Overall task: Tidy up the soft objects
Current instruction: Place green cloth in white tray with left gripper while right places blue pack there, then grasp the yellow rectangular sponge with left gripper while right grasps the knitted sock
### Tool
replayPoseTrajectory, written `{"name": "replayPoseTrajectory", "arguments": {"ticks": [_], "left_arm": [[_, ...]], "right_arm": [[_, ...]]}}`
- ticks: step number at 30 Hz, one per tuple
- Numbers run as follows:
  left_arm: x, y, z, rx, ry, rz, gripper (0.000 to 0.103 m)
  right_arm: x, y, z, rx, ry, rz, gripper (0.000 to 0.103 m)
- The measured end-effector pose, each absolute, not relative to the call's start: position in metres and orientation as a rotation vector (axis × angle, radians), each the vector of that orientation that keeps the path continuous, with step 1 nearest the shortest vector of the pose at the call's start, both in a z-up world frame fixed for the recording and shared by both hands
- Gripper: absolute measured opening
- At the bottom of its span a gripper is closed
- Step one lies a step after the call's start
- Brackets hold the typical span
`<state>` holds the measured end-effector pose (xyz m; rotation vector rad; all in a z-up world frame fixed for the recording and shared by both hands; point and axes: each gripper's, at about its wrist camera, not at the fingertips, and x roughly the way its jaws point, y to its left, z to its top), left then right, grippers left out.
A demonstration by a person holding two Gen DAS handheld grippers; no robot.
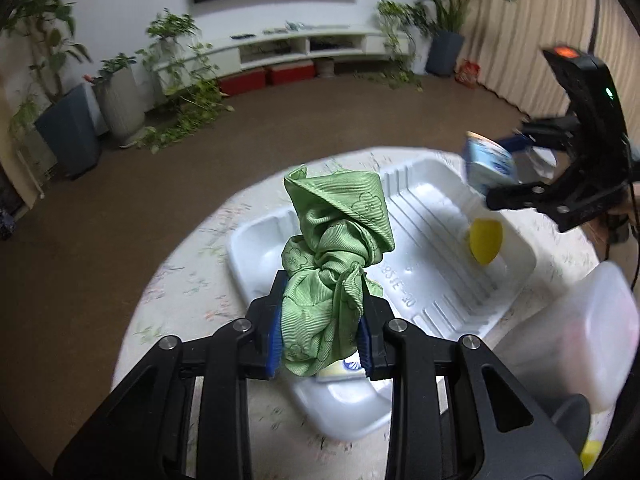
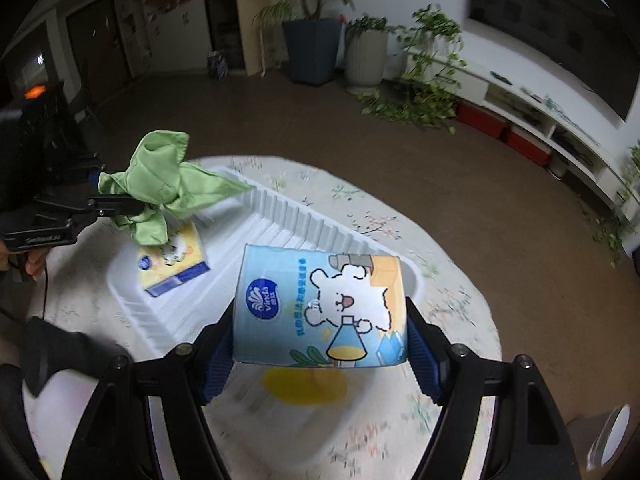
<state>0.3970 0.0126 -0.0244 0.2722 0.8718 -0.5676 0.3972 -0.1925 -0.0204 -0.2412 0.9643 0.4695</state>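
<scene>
A round table with a floral cloth (image 2: 360, 216) stands on a brown floor, bearing a white ribbed tray (image 1: 432, 216). The left gripper (image 1: 320, 332) clamps a knotted green cloth (image 1: 332, 248) above the tray — a yellow tissue pack (image 2: 174, 264) lies in it. The right gripper (image 2: 320, 344) holds a blue tissue pack (image 2: 320, 304) between widely spread fingers, over a yellow sponge (image 1: 485, 240).

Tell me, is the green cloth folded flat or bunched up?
Bunched up: the green cloth is twisted into a knotted lump, pinched between the left tongs.

Ribbed, faintly shiny green cloth (image 1: 336, 264); glossy printed tissue pack (image 2: 320, 308); smooth white tray (image 1: 436, 240), probably plastic.
</scene>
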Motion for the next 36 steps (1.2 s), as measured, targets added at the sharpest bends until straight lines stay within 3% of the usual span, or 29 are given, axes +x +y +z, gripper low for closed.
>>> {"name": "replayPoseTrajectory", "arguments": {"ticks": [9,12,14,18,21,28,36], "left_arm": [[0.405,-0.012,-0.055,0.348,0.916,-0.556,0.031],[0.404,-0.013,-0.055,0.351,0.918,-0.550,0.039],[0.404,-0.016,-0.057,0.363,0.928,-0.544,0.051],[0.402,-0.016,-0.061,0.378,0.935,-0.540,0.060],[0.401,-0.007,-0.058,0.344,0.932,-0.533,0.067],[0.391,0.025,-0.034,0.247,0.897,-0.522,0.080],[0.332,0.066,-0.002,0.130,0.829,-0.503,0.085]], "right_arm": [[0.423,-0.179,-0.061,-0.289,1.020,0.473,0.076],[0.426,-0.179,-0.070,-0.300,1.031,0.458,0.076],[0.426,-0.179,-0.074,-0.304,1.036,0.445,0.077],[0.421,-0.178,-0.079,-0.331,1.035,0.429,0.079],[0.419,-0.182,-0.075,-0.317,1.022,0.423,0.087],[0.402,-0.200,-0.050,-0.244,0.963,0.433,0.093],[0.333,-0.238,0.004,-0.107,0.848,0.418,0.094]]}}
